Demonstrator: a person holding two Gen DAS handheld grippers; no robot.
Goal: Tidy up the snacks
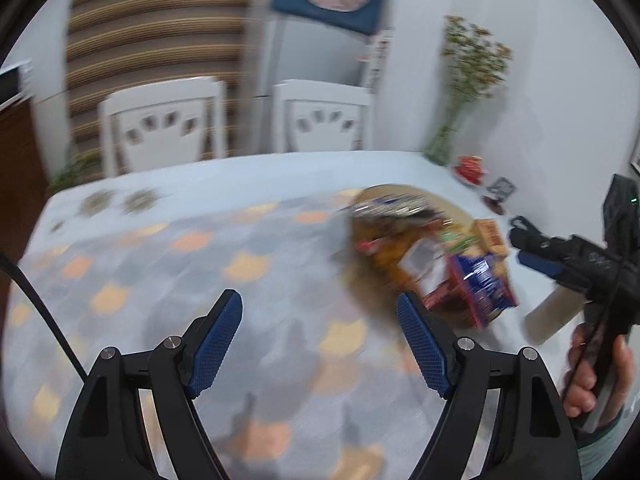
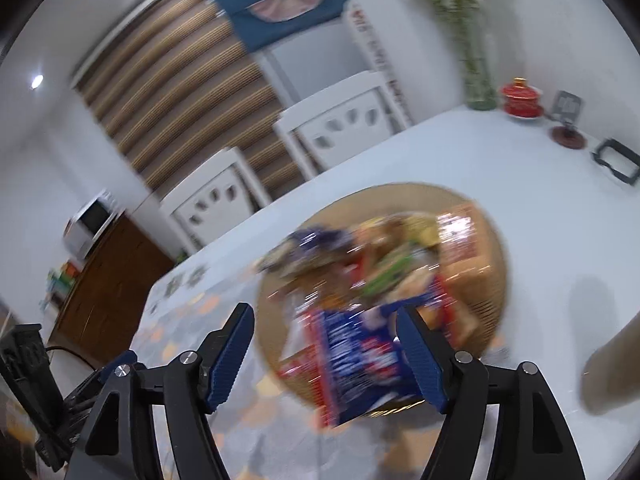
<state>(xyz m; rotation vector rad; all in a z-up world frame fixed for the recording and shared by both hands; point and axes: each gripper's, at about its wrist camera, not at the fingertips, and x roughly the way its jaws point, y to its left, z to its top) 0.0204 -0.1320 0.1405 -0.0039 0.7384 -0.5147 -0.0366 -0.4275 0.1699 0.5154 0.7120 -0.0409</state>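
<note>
A round woven tray (image 1: 460, 210) (image 2: 492, 280) on the table holds a pile of snack packets (image 1: 404, 248) (image 2: 384, 264). A blue and red snack bag (image 1: 482, 280) (image 2: 356, 356) lies at the tray's near edge. My left gripper (image 1: 320, 334) is open and empty above the patterned tablecloth, left of the tray. My right gripper (image 2: 326, 350) is open, just above the blue bag, not touching it that I can see. It also shows in the left wrist view (image 1: 528, 240) at the right. Both views are motion-blurred.
Two white chairs (image 1: 164, 120) (image 1: 324, 116) stand behind the table. A vase of flowers (image 1: 460, 120), a red lidded cup (image 2: 520, 98) and small stands (image 2: 616, 158) sit at the far right. A wooden cabinet (image 2: 108, 280) is at left.
</note>
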